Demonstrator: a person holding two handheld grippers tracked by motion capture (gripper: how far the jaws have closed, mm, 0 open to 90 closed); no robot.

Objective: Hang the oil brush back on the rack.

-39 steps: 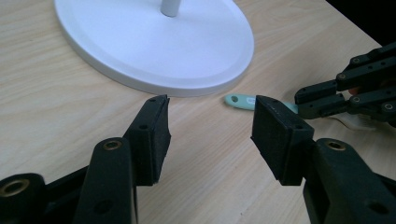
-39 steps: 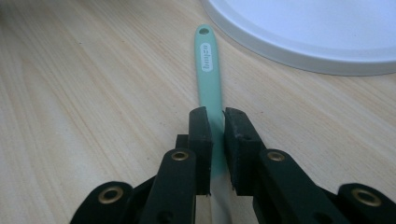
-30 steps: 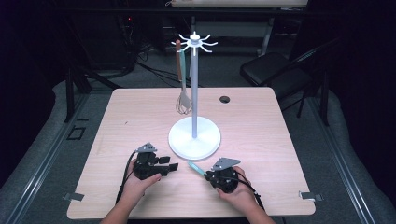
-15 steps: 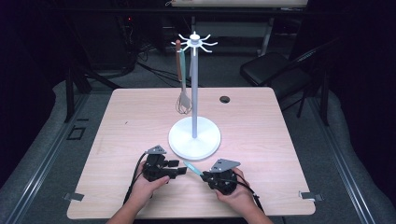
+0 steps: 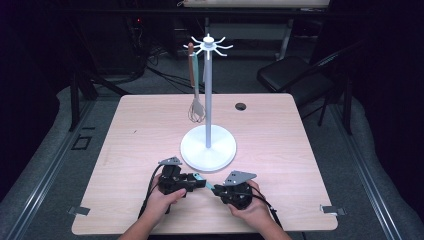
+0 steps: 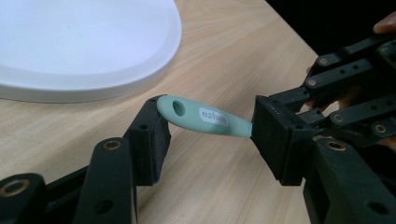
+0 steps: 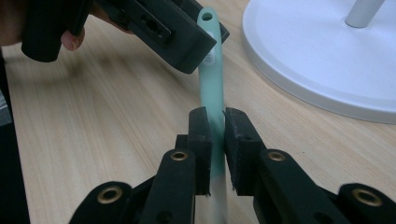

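The left tool [image 6: 205, 140] is standing open around the mint handle [image 6: 205, 116], low over the counter [image 5: 280, 130] beside the stand [image 5: 208, 145]. The right tool [image 7: 217, 135] is clamping its midsection. Judged light, rigid, smooth; gripping the flattened end suits.

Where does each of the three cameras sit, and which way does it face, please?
High view: above the person's side, looking forward and down on the table; forearms and both hands show.
Left gripper view: rides the left gripper, jaws open around the green handle; the right gripper's jaws show opposite.
Right gripper view: rides the right gripper, clamped on that handle.
Shared: the handle and the white stand base.
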